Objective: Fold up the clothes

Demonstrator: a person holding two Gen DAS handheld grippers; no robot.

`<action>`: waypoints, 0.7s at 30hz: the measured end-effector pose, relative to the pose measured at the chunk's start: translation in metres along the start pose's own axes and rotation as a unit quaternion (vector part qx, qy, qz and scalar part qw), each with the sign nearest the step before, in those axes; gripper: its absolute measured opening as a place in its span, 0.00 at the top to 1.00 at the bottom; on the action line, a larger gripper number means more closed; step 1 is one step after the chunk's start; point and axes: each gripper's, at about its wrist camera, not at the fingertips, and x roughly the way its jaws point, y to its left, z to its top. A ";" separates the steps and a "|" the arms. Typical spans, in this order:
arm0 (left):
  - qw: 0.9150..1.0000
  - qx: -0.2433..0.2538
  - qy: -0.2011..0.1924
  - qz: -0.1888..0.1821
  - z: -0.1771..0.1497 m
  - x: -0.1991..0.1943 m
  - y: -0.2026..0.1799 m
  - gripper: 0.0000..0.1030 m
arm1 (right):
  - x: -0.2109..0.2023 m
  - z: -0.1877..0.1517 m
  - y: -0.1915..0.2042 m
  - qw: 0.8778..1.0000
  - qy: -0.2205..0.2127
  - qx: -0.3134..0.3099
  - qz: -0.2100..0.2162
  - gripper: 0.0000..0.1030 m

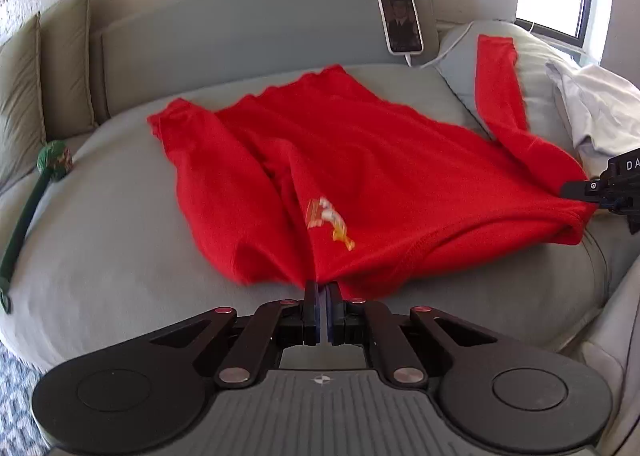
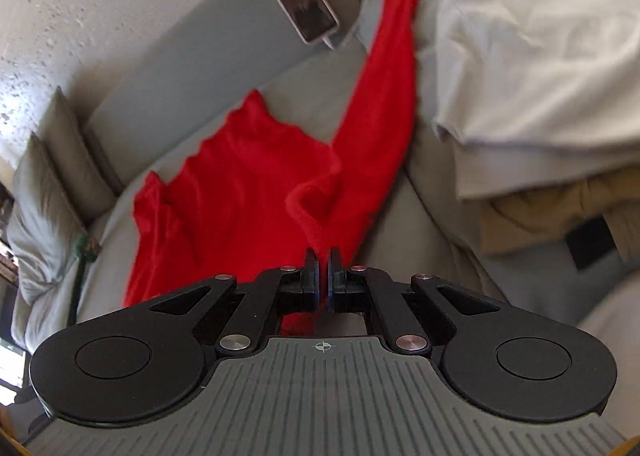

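On the grey couch seat a red shirt lies spread, one sleeve draped up over a grey cushion at the right. The left gripper is pinched tight on the shirt's near edge; the right gripper is clamped on a bunched red fold. A phone on a white cable leans against the backrest. Pale cloth is heaped beside the sleeve, and a green stick lies at the left.
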 end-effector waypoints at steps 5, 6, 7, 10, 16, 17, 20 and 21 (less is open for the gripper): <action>0.996 -0.071 0.041 -0.041 -0.016 -0.007 0.005 0.70 | 0.006 -0.014 -0.015 0.997 0.046 -0.004 -0.055 0.91; 0.994 -0.085 0.042 -0.048 -0.017 -0.010 0.007 0.68 | 0.005 -0.017 -0.014 0.996 0.053 -0.006 -0.068 0.89; 0.993 -0.101 0.040 -0.055 -0.020 -0.014 0.010 0.67 | 0.002 -0.019 -0.014 0.996 0.053 -0.007 -0.068 0.84; 0.981 -0.181 0.009 -0.069 -0.022 -0.027 0.035 0.59 | -0.011 -0.021 -0.008 0.997 0.049 -0.013 -0.056 0.65; 0.921 -0.382 -0.037 -0.073 -0.016 -0.013 0.094 0.61 | -0.026 -0.014 0.002 0.999 0.038 0.004 0.024 0.53; 0.921 -0.381 -0.032 -0.071 -0.013 -0.008 0.095 0.62 | -0.027 -0.014 0.005 0.998 0.039 0.002 0.040 0.53; 0.922 -0.381 -0.019 -0.070 -0.008 0.006 0.096 0.63 | -0.024 -0.023 0.021 0.993 0.065 -0.032 0.094 0.52; 0.922 -0.381 -0.016 -0.070 -0.006 0.011 0.096 0.63 | -0.021 -0.027 0.027 0.990 0.076 -0.041 0.114 0.52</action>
